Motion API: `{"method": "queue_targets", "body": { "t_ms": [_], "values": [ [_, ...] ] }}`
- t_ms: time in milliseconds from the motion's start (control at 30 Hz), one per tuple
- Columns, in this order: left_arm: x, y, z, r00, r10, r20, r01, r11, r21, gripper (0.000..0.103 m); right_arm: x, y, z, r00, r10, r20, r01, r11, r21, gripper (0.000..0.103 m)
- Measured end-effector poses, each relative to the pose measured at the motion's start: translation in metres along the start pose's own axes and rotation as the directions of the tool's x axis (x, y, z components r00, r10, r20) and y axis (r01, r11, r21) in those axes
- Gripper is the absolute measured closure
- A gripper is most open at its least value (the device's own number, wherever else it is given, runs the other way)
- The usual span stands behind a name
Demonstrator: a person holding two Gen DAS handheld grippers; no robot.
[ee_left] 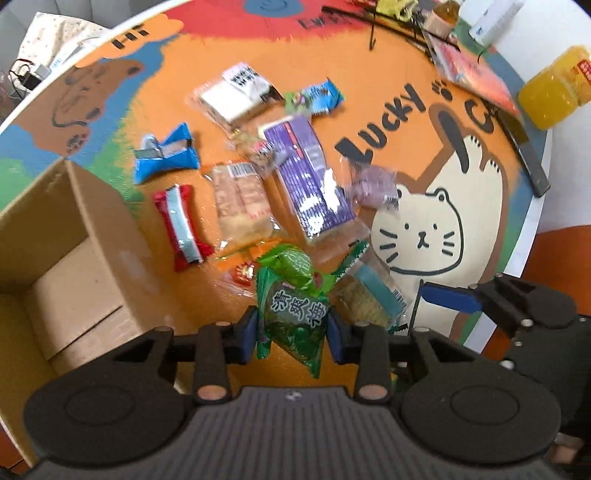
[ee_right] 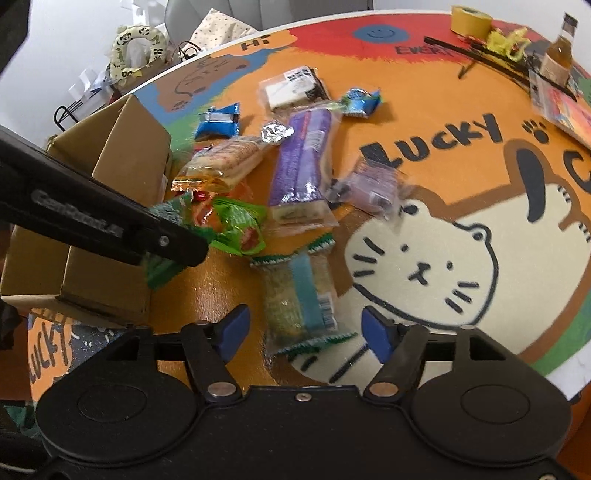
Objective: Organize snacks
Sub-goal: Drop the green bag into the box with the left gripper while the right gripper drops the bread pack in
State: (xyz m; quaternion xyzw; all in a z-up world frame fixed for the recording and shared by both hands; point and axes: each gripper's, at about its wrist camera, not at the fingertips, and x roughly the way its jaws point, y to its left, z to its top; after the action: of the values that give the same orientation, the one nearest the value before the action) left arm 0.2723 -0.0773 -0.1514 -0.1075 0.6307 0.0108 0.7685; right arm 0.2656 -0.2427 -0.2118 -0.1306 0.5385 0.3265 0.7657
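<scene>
Fingers of left gripper (ee_left: 291,325) pinch green pack (ee_left: 295,314), lifted near box (ee_left: 74,266) for stowing. Right gripper (ee_right: 306,328) wide apart, straddling clear pack (ee_right: 299,295), holding nothing.

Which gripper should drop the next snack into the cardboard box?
Left. The left gripper is already shut on the green plum packet, with the cardboard box right beside it; the right gripper is open and empty.

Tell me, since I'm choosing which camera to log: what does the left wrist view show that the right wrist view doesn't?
Only the left wrist view shows the red candy bar, the orange juice bottle and the left gripper shut on the green plum packet. Only the right shows the yellow tape roll and the open right gripper. Both show the cardboard box and long purple packet.
</scene>
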Motion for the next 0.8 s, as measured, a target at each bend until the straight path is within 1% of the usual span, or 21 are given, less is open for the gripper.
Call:
{"method": "queue_targets", "body": {
  "t_ms": [133,200,233,267,300,333,367,400,600,800],
  "values": [
    [-0.012,0.004,-0.004,1.000,-0.002,0.029,0.002,1.000,-0.019,0.066,0.010,0.010,0.005,1.000,-0.031,0.004,0.031,0.999,-0.024,0.031],
    [-0.017,0.006,-0.007,0.999,-0.004,0.039,0.005,1.000,-0.029,0.066,0.016,0.015,0.005,0.998,-0.054,-0.009,0.054,0.998,-0.035,0.034],
    [-0.020,0.008,-0.009,0.999,-0.004,0.045,0.006,0.999,-0.033,0.066,0.020,0.018,0.004,0.997,-0.077,-0.027,0.076,0.996,-0.043,0.042],
    [-0.024,0.009,-0.011,0.999,-0.006,0.051,0.008,0.999,-0.035,0.066,0.024,0.021,0.004,0.992,-0.117,-0.045,0.114,0.992,-0.060,0.051],
    [-0.029,0.010,-0.013,0.998,-0.008,0.058,0.010,0.999,-0.034,0.066,0.023,0.025,0.003,0.988,-0.149,-0.031,0.145,0.985,-0.088,0.057],
    [-0.032,0.011,-0.014,0.998,-0.009,0.064,0.011,0.999,-0.031,0.066,0.022,0.027,0.003,0.987,-0.153,-0.045,0.149,0.985,-0.091,0.057],
    [-0.037,0.011,-0.016,0.997,-0.011,0.072,0.013,1.000,-0.028,0.066,0.018,0.027,0.003,0.989,-0.139,-0.049,0.136,0.988,-0.067,0.057],
    [-0.043,0.011,-0.017,0.996,-0.016,0.085,0.018,1.000,-0.024,0.066,0.014,0.027,0.003,0.983,-0.156,-0.097,0.154,0.988,-0.028,0.057],
    [-0.069,0.019,-0.030,0.989,-0.050,0.140,0.054,0.998,-0.025,0.066,-0.021,0.042,0.006,0.983,-0.171,-0.072,0.174,0.984,0.031,0.057],
    [-0.091,0.036,-0.049,0.981,-0.069,0.183,0.075,0.997,-0.028,0.066,-0.050,0.071,0.013,0.980,-0.200,-0.014,0.200,0.978,0.061,0.057]
  ]
}}
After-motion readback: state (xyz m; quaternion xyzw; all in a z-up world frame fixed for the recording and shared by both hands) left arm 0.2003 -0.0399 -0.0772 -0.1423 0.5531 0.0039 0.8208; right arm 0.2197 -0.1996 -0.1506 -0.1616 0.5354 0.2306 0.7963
